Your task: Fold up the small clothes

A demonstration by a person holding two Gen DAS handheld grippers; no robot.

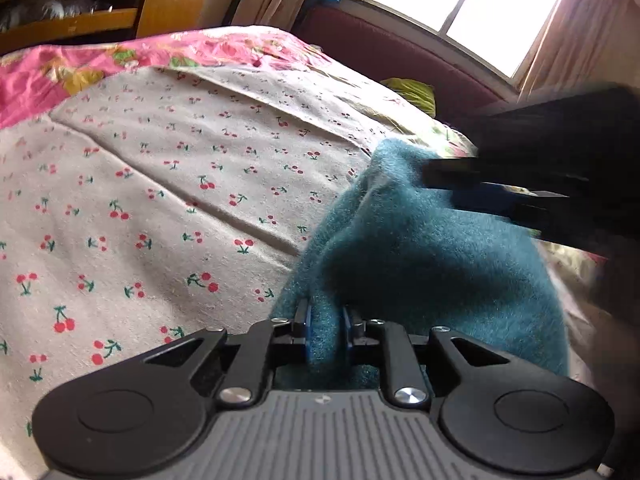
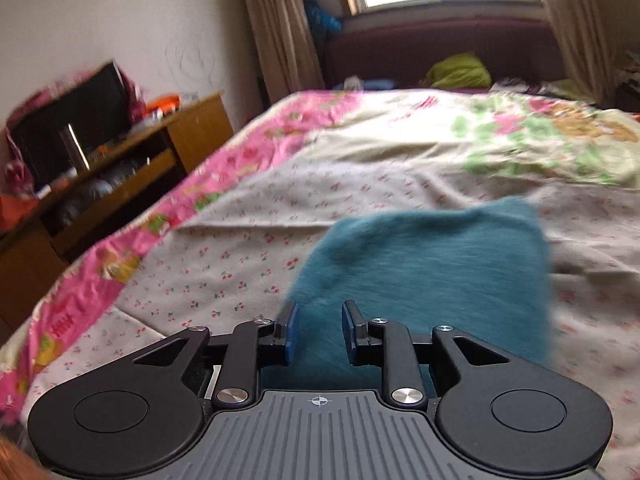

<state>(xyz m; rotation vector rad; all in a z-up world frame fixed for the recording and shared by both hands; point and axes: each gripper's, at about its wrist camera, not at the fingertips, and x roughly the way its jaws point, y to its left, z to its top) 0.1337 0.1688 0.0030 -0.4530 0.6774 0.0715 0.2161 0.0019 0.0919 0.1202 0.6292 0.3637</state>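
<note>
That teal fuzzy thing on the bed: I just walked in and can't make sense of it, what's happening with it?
A person is folding a small teal fleece garment on a bed with a cherry-print sheet, using two tools. The left hand-held gripper is pinched shut on a bunched fold of the cloth. The right hand-held gripper has the cloth between its pads, but whether it grips is unclear. The garment is lifted and draped, not yet laid flat.

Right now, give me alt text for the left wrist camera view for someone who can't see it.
The left gripper pinches a fold of a fuzzy teal garment over a bed sheet printed with cherries. The blurred right gripper reaches in from the right. A window glows behind.
</note>
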